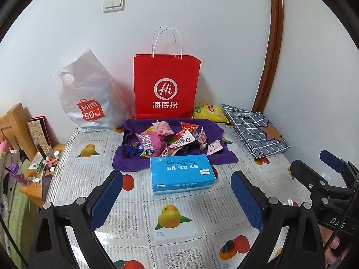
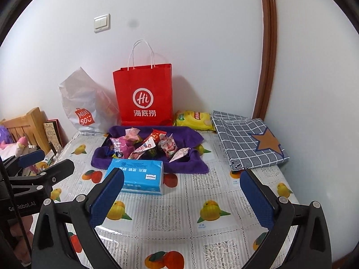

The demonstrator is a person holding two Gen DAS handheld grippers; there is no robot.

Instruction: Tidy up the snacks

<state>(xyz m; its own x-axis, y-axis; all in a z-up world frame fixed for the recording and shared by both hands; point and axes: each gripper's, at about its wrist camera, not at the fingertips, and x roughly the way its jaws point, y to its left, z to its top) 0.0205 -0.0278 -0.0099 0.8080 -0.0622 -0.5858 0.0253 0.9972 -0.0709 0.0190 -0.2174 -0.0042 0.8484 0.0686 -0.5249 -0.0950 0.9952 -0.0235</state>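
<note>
Left tool [image 1: 177, 192] is held wide open, nothing gripped, above the bench [image 1: 179, 215]. Right tool [image 2: 181, 192] likewise spread wide and empty; it is also seen at 3 o'clock in the left view, side by side with the left one.

Blue tissue pack [image 1: 182, 173] is lying flat on the bench at 12 o'clock of the left tool, just ahead of the fingertips, not touched. From the right tool it is seen at 11 o'clock, partly hidden behind the left finger [image 2: 107, 196].

Snack packets [image 1: 172, 140] are piled on a purple cloth [image 1: 132, 160] just behind the tissue pack, at 12 o'clock. The pack's far edge overlaps the cloth.

Further out, against the wall: red paper bag [image 1: 166, 87] upright at 12 o'clock, white plastic bag [image 1: 89, 98] at 10 o'clock, yellow chip bag [image 1: 208, 111] at 1 o'clock beside the red bag. Folded checked cloth [image 1: 255, 132] with a star patch is placed at 2 o'clock near the corner.
</note>
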